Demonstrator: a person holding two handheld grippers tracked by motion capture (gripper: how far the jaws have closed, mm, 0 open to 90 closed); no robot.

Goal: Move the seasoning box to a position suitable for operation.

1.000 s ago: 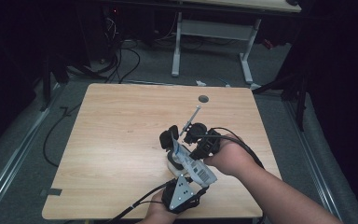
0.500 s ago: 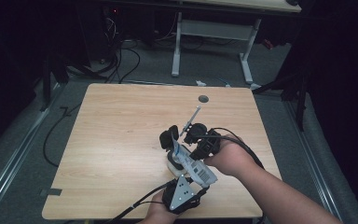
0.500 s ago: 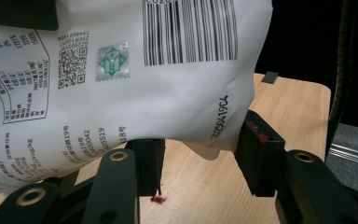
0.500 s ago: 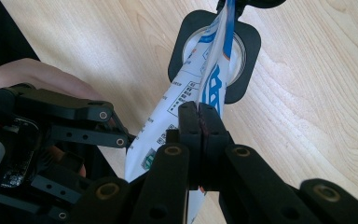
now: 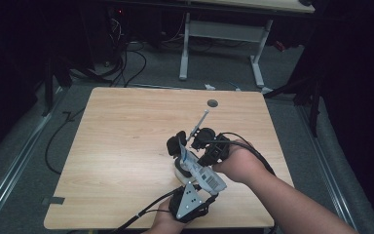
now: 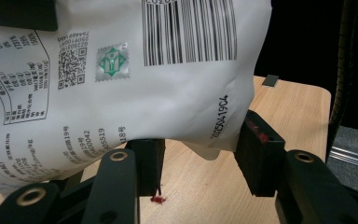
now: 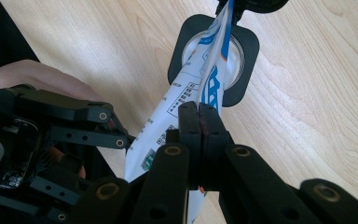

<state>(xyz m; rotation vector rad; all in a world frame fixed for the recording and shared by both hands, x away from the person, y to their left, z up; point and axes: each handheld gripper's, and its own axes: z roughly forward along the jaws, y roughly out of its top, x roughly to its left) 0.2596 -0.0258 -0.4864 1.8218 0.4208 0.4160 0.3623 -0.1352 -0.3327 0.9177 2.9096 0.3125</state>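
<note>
Right gripper view: pouch (image 7: 200, 88) pinched between fingers (image 7: 189, 126).

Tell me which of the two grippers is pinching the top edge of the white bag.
The right gripper: its jaws are pressed together on the white bag's thin edge. The left gripper straddles the bag's bulging body, jaws apart.

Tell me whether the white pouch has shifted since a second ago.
No. The white pouch sits at the same spot relative to the table's round hole.
</note>
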